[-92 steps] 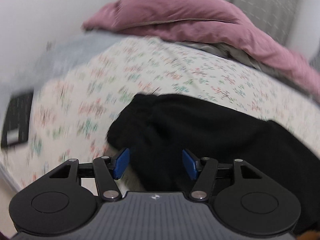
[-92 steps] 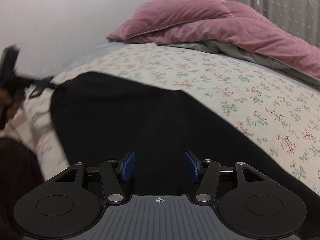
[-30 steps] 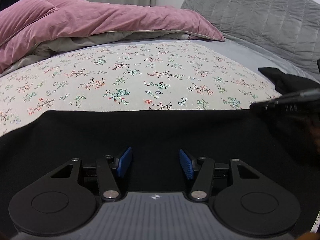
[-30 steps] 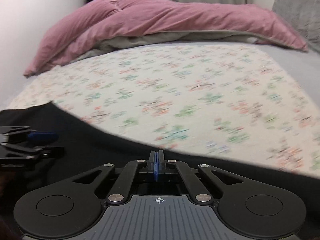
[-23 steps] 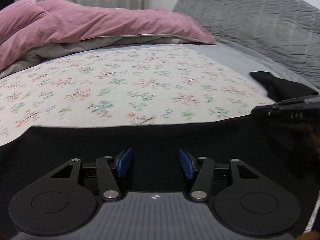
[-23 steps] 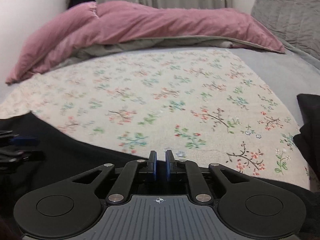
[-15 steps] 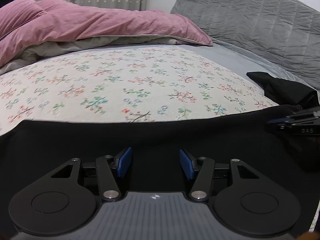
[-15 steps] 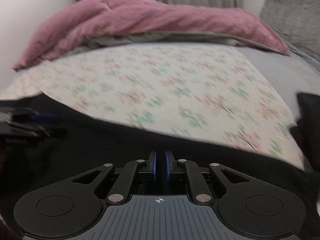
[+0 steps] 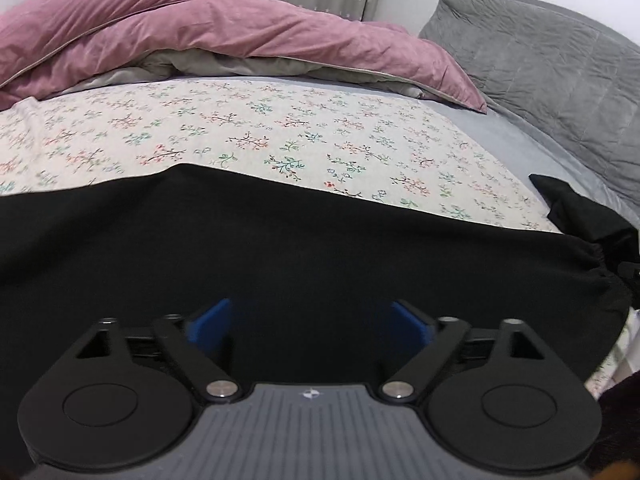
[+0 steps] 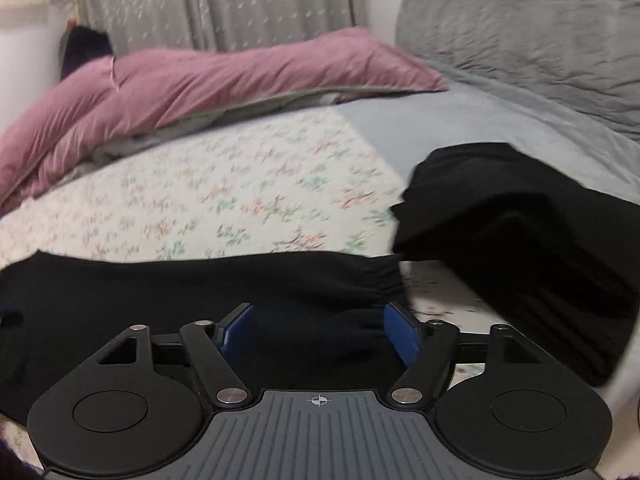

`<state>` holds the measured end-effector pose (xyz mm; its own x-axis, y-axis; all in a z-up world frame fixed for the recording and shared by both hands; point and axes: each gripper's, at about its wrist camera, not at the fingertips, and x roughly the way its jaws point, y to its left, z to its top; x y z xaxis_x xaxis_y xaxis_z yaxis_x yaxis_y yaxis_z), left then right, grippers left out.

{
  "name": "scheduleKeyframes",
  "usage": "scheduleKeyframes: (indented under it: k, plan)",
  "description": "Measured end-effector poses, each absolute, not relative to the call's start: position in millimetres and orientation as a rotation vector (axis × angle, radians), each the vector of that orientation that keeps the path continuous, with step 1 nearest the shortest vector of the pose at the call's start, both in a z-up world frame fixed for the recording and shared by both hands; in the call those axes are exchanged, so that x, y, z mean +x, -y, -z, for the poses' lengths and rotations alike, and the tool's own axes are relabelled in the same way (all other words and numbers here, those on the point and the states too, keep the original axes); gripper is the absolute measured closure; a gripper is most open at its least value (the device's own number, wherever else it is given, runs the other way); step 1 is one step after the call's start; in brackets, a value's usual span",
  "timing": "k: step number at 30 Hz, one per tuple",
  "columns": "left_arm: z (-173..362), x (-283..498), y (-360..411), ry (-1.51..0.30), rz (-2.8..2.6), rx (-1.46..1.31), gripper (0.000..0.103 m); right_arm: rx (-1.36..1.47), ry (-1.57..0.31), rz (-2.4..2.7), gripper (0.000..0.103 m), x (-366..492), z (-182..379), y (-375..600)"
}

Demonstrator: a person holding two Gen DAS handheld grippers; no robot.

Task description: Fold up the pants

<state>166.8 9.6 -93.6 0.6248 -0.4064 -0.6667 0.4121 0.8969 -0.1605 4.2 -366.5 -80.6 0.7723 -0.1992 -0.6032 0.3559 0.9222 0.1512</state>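
Black pants [image 9: 304, 240] lie spread flat across the near part of the floral bedspread [image 9: 256, 136], their gathered elastic end at the right. My left gripper [image 9: 312, 320] hovers over the middle of the pants, its jaws opening wide with nothing gripped. In the right wrist view the same pants [image 10: 192, 284] stretch leftward, with the elastic end just ahead of my right gripper [image 10: 320, 330]. Its jaws are opening too, and the blue pads stand apart over the black cloth without pressing it.
A stack of folded black clothes [image 10: 516, 232] sits to the right of the pants on the grey sheet [image 10: 432, 128]. A pink duvet [image 9: 208, 36] is piled at the back. A grey quilted pillow [image 9: 552, 64] lies at the far right.
The right gripper went from shut to wide apart and swung right, bringing the folded stack into view. The left gripper's jaws spread wider and it drew back slightly from the pants.
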Motion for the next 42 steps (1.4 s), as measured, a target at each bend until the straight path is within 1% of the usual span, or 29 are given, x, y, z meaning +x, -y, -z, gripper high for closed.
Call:
scheduleKeyframes:
  k: [2,4,12,13,14,15,16,21,25,26,27,28,29,30,31,32,35,38,39,40,42]
  plan:
    - [92,159,-14,-0.749,0.474,-0.004,0.0,0.267,-0.626,0.335,0.02,-4,78,371]
    - [92,155,-19,-0.742,0.475,-0.022,0.0,0.278,-0.635,0.359,0.017,-9,79,375]
    - [108,155,-31,-0.789,0.478,-0.117,0.0,0.478,-0.744,0.44,0.017,-3,110,389]
    - [110,156,-33,-0.792,0.479,-0.126,0.0,0.495,-0.747,0.451,0.019,-1,113,390]
    - [112,155,-36,-0.796,0.48,-0.14,0.0,0.512,-0.753,0.459,0.024,0,116,389]
    - [114,155,-39,-0.802,0.481,-0.159,0.0,0.534,-0.767,0.47,0.035,2,119,389]
    - [116,156,-43,-0.809,0.484,-0.183,0.0,0.551,-0.779,0.477,0.038,3,122,388]
    - [118,155,-54,-0.813,0.49,-0.251,0.0,0.573,-0.756,0.503,0.039,3,126,373]
    - [118,155,-56,-0.817,0.492,-0.278,0.0,0.574,-0.731,0.496,0.044,5,128,364]
    - [117,155,-55,-0.819,0.491,-0.281,0.0,0.564,-0.725,0.51,0.05,7,130,362]
    - [117,156,-55,-0.821,0.491,-0.283,0.0,0.561,-0.72,0.524,0.052,8,131,362]
    - [117,156,-54,-0.823,0.493,-0.286,0.0,0.561,-0.705,0.535,0.059,9,132,362]
    - [117,156,-56,-0.824,0.495,-0.29,0.0,0.562,-0.688,0.546,0.07,9,133,361]
    - [117,157,-57,-0.827,0.497,-0.295,0.0,0.565,-0.676,0.553,0.077,9,133,361]
    - [116,157,-57,-0.831,0.504,-0.3,0.0,0.563,-0.667,0.555,0.081,10,131,360]
    - [117,158,-59,-0.838,0.518,-0.308,0.0,0.525,-0.668,0.564,0.087,13,127,354]
    - [118,165,-62,-0.872,0.588,-0.369,0.0,0.294,-0.674,0.583,0.09,29,106,324]
    - [121,171,-65,-0.892,0.642,-0.453,0.0,0.078,-0.63,0.529,0.091,46,78,287]
    - [121,173,-65,-0.898,0.658,-0.472,0.004,0.027,-0.613,0.498,0.091,50,70,275]
    - [122,174,-65,-0.9,0.673,-0.488,0.005,-0.023,-0.599,0.462,0.091,55,62,262]
    - [123,174,-64,-0.891,0.69,-0.5,0.011,-0.118,-0.579,0.383,0.091,66,51,234]
